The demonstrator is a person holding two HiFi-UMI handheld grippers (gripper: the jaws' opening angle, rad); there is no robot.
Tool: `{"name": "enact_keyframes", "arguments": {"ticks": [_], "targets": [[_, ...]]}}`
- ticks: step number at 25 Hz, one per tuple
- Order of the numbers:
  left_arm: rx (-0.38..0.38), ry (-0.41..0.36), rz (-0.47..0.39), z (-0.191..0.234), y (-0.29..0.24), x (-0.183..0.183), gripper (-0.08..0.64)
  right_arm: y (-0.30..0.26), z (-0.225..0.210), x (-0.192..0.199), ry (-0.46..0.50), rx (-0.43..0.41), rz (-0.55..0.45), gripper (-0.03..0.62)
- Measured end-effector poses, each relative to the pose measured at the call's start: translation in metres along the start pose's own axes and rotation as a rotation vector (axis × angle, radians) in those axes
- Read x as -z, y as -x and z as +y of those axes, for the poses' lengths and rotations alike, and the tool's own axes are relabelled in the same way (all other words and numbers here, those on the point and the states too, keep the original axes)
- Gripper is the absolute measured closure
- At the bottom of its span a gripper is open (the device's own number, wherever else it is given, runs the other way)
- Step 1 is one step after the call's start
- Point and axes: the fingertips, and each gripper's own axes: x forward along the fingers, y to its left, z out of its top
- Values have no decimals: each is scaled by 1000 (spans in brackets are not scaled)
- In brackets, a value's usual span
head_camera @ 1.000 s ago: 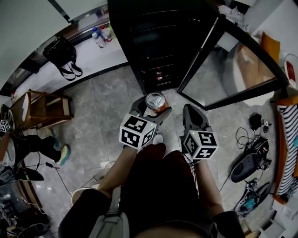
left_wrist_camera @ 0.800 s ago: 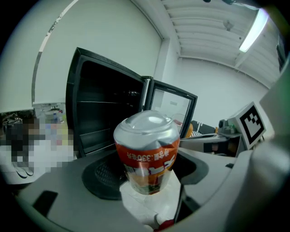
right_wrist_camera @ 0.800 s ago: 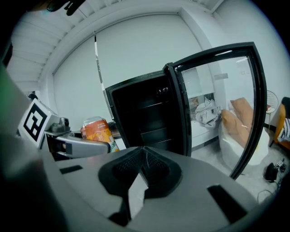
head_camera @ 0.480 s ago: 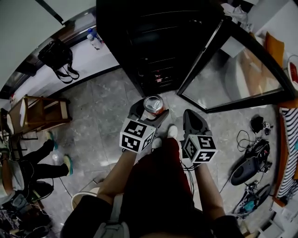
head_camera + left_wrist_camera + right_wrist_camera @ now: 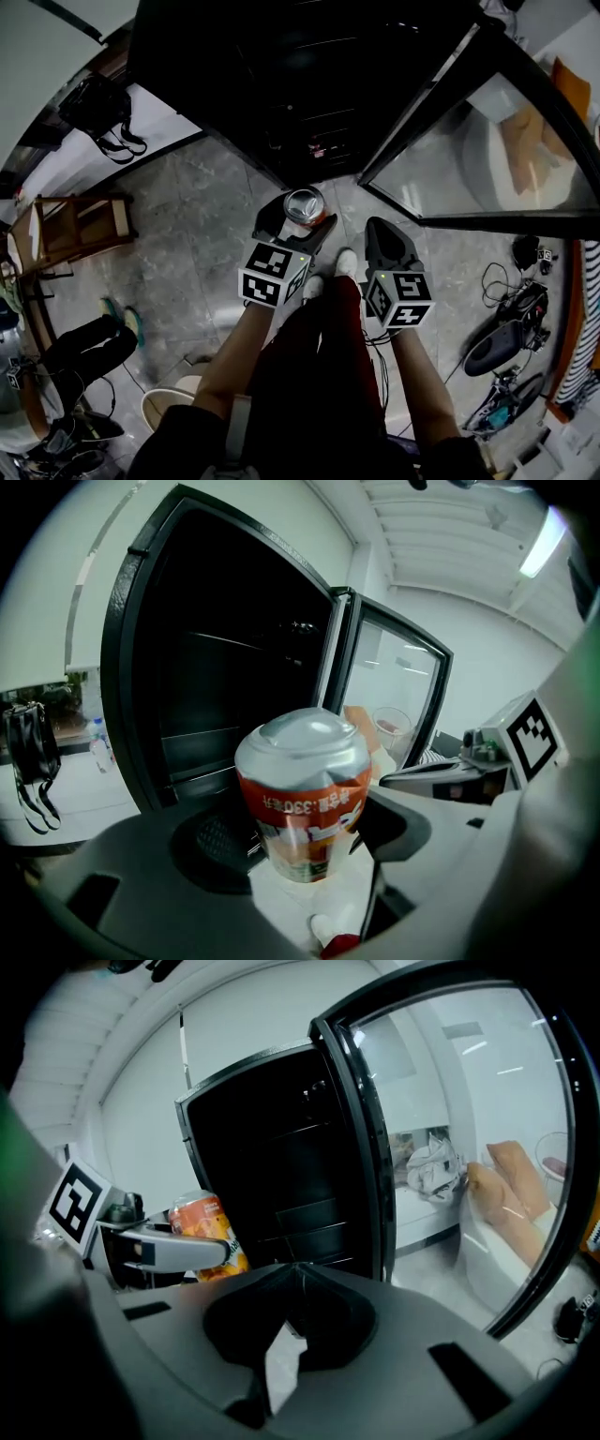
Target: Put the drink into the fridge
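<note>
Can [image 5: 305, 204] sits clamped in your left claw [image 5: 301, 221], in front of the open fridge [image 5: 281, 84]. Your right claw [image 5: 381, 232] is clenched on nothing, just beside it.

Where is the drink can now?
In the head view, the drink can sits centre frame, clamped in the left gripper, before the open fridge and left of the shut right gripper.
</note>
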Motion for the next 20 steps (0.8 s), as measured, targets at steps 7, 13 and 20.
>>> {"name": "enact_keyframes", "arguments": {"ticks": [7, 13, 20], "targets": [[-23, 9, 2, 20, -42, 36, 222, -50, -16, 28, 28, -16, 6, 574], [-41, -40, -6, 35, -77, 68, 222, -85, -27, 56, 71, -35, -15, 574], [-42, -58, -15, 54, -113, 108, 222, -121, -42, 100, 95, -36, -15, 574]]}}
